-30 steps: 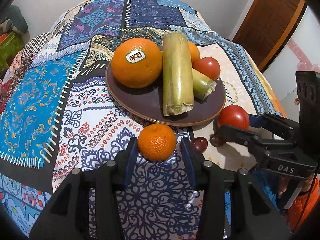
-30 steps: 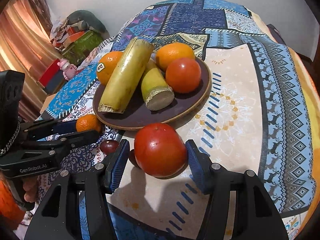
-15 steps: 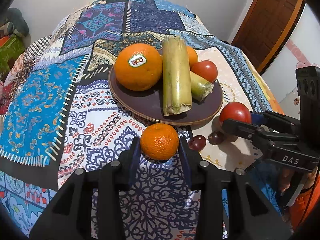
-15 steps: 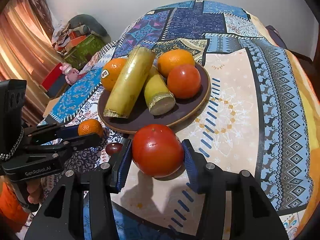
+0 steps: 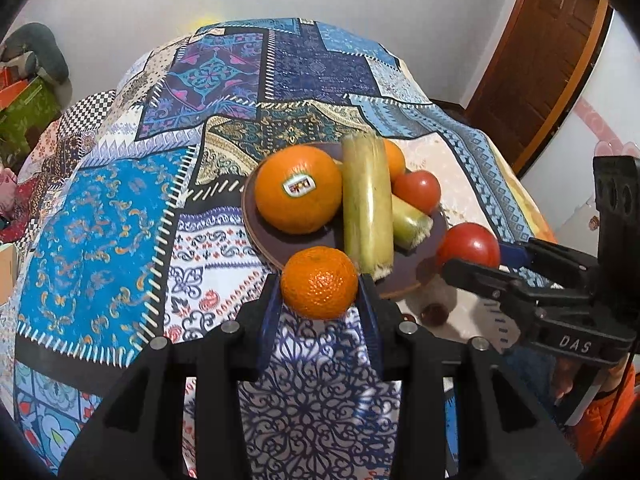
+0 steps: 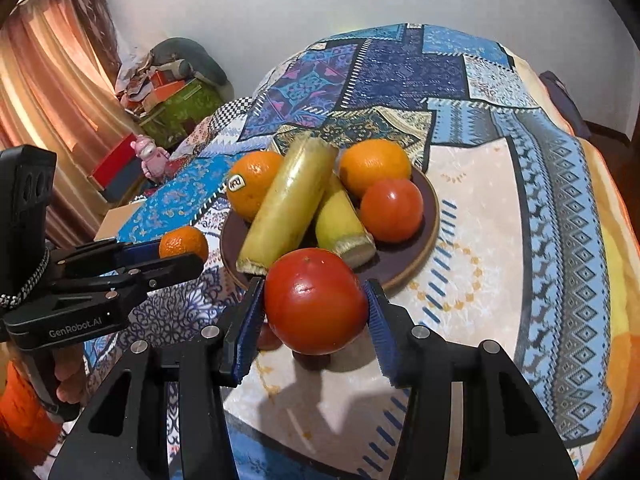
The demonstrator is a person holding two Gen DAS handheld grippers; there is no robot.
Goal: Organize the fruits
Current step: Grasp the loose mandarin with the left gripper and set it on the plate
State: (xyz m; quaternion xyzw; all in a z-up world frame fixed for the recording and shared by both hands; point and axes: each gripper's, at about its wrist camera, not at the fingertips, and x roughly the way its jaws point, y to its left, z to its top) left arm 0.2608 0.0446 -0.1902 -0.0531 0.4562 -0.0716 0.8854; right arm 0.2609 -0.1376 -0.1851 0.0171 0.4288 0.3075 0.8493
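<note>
My left gripper [image 5: 319, 289] is shut on a small mandarin [image 5: 319, 282] and holds it clear of the cloth, just in front of the brown plate [image 5: 256, 236]. My right gripper [image 6: 315, 293] is shut on a red tomato [image 6: 316, 300], also held in the air at the plate's near rim [image 6: 428, 240]. The plate carries a large stickered orange [image 5: 298, 188], a long sugarcane piece [image 5: 366, 208], a short one [image 5: 410, 222], a tomato [image 5: 416, 192] and a second orange [image 5: 394, 158]. Each view shows the other gripper from the side with its fruit.
A patchwork cloth [image 5: 120, 220] covers the table. Small dark round fruits [image 5: 434, 314] lie on it between the two grippers. Boxes and clutter [image 6: 176, 96] and a curtain stand off to the left, a wooden door [image 5: 540, 60] to the right.
Both grippers closed onto their fruit and rose. The mandarin and the tomato have left the cloth and now hang nearer the plate's front rim.
</note>
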